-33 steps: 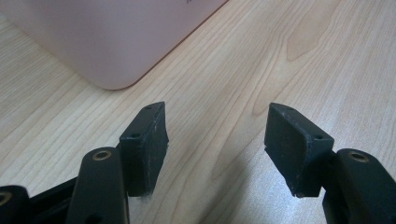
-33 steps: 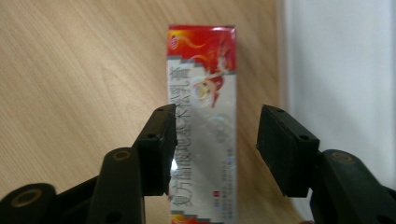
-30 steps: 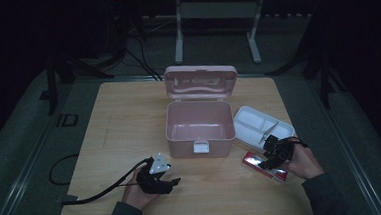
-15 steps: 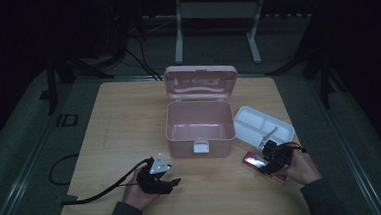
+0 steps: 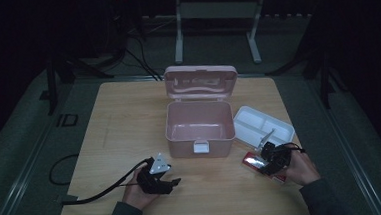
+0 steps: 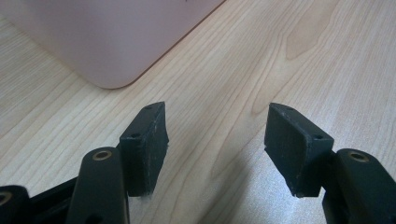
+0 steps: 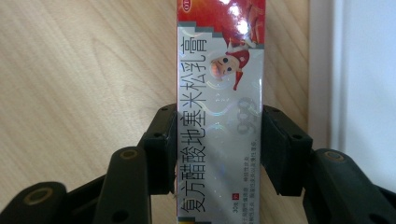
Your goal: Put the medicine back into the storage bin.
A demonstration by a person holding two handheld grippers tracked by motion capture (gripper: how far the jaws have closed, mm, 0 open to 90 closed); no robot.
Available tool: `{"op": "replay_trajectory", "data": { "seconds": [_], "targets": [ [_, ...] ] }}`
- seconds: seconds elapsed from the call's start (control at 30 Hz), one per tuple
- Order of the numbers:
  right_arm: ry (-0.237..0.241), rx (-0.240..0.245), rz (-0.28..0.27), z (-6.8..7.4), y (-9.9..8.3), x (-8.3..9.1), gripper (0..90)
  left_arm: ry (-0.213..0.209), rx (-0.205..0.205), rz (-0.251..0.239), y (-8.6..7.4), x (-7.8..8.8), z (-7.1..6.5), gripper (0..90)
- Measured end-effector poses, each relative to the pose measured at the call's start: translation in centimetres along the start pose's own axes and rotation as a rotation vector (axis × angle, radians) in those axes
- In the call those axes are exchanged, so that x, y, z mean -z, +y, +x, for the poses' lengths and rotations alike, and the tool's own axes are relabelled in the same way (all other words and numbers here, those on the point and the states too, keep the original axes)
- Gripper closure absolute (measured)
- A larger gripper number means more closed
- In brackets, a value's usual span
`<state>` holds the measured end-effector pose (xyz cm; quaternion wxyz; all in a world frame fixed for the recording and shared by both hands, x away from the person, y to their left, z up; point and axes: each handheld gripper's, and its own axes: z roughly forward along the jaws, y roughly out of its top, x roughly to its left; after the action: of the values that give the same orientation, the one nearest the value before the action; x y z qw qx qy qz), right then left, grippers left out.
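Pale wooden table [image 5: 124,126] in dark room, left gripper [image 6: 217,140] open, right gripper [image 7: 217,149] just closing onto medicine box [image 7: 219,93]

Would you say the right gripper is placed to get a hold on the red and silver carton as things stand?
Probably yes: the right gripper has its jaws, just closing, on both long sides of the carton, lying flat on the table.

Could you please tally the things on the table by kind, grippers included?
Pink box, lid open: 1
White tray: 1
Red and silver carton: 1
Grippers: 2, left gripper with nothing between its jaws, right gripper around the carton
Total: 5
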<state>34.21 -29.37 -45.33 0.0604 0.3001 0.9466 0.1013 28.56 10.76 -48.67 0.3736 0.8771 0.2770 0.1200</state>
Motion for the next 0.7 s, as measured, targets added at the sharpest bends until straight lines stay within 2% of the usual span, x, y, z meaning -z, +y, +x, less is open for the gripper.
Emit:
{"op": "replay_trajectory", "data": {
  "seconds": [0.3,0.37,0.7],
  "targets": [
    [0.008,0.029,-0.03,0.4,0.4,2.1,51.0,-0.001,0.001,0.0,0.0,0.0,0.0,38.9],
    [0.005,0.047,-0.041,0.5,0.8,3.1,51.0,0.0,0.001,-0.001,0.0,0.0,0.0,39.0],
    [-0.01,0.075,-0.08,-0.1,2.4,6.0,51.1,0.001,0.001,-0.003,0.0,0.1,0.0,39.0]
  ]
}}
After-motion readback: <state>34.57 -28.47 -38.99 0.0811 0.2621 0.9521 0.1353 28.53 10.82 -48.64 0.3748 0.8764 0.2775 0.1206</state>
